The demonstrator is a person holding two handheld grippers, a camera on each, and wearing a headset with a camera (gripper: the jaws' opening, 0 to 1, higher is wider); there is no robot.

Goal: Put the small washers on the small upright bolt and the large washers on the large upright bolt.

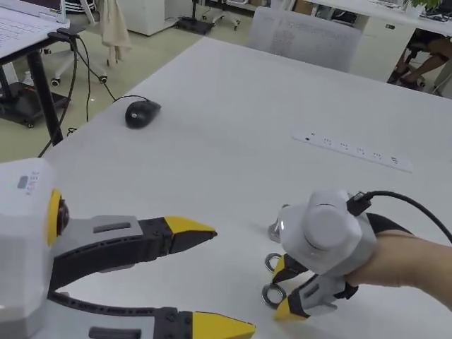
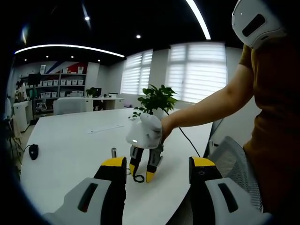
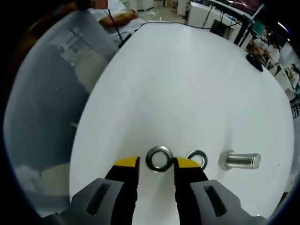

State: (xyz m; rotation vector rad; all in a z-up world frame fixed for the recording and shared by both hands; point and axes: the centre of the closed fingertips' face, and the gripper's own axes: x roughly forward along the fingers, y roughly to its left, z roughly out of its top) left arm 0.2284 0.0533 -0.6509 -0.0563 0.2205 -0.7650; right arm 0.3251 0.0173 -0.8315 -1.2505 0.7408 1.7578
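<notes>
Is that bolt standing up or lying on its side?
Upright: in the left gripper view the bolt stands straight up from the table. The right gripper view is rolled, so there it looks sideways.

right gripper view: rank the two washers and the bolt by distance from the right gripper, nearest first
1. Washer: between the jaw tips of the right gripper.
2. Second washer: beside the jaw tip on the view's right.
3. Bolt: farther toward the view's right, past the second washer.
</notes>
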